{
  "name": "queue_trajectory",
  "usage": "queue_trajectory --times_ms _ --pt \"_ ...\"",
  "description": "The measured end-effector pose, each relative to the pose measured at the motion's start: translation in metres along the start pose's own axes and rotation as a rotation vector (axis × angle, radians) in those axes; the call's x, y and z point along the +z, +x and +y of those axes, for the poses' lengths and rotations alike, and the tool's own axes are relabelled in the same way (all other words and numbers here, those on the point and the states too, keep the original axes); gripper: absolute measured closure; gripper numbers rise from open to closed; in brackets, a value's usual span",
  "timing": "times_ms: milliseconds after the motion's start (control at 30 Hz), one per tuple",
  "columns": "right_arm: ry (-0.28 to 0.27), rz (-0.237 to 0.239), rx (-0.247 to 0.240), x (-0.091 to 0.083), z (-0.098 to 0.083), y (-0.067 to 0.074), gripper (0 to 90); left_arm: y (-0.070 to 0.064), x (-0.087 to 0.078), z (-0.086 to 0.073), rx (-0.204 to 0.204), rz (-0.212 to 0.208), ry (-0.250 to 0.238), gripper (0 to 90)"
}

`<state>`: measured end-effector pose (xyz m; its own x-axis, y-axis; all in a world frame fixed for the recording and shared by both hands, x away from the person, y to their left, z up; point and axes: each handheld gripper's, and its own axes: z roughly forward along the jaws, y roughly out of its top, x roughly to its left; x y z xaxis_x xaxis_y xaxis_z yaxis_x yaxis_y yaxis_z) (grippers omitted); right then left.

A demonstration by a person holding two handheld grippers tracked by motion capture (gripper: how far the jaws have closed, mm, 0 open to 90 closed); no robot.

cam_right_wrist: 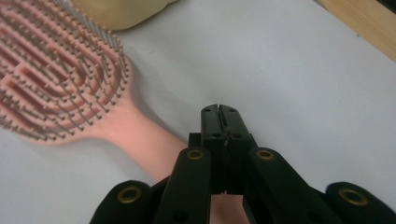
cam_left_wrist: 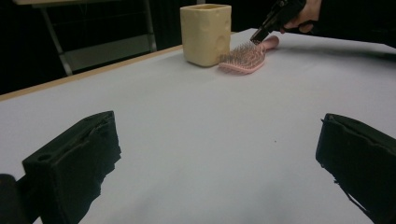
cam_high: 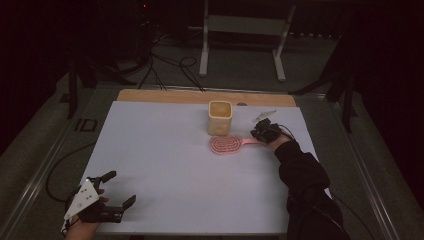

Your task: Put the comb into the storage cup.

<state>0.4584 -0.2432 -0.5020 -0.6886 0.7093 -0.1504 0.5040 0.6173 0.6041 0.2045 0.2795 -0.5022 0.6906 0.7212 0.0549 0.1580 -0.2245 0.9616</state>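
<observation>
Yellow cup (cam_high: 220, 117) just beside hairbrush (cam_high: 225, 145)

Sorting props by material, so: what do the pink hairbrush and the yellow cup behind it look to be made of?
The hairbrush looks like smooth moulded plastic with a matte pink finish: one-piece handle, slotted head, thin stiff bristles. The cup seems matte, pale yellow, thick-walled, with shallow dimples in its sides; foam, rubber or soft plastic, I can't tell which.

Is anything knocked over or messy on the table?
Nothing is spilled or broken. The pink hairbrush lies flat, bristles up, beside the upright yellow cup. One oddity: the right gripper has shut above the handle, apparently without gripping it.
</observation>
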Motion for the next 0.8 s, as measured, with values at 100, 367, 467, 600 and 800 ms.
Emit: queue_trajectory --times_ms 100,367,467,600,800 --pt "-0.007 0.005 0.001 -0.005 -0.006 0.003 90.0 0.000 0.000 0.000 -0.004 -0.001 0.002 0.0" --pt "0.006 0.027 -0.006 -0.014 -0.016 0.008 90.0 0.000 0.000 0.000 -0.002 -0.001 0.002 0.0" --pt "0.011 0.027 -0.011 -0.015 -0.018 0.010 90.0 0.000 0.000 0.000 -0.003 0.000 0.002 0.0" --pt "0.009 0.036 -0.017 -0.019 -0.021 0.014 90.0 0.000 0.000 0.000 0.000 0.000 0.002 0.0" --pt "0.027 0.021 -0.046 -0.025 -0.028 0.023 90.0 0.000 0.000 0.000 0.001 0.000 0.001 0.0"
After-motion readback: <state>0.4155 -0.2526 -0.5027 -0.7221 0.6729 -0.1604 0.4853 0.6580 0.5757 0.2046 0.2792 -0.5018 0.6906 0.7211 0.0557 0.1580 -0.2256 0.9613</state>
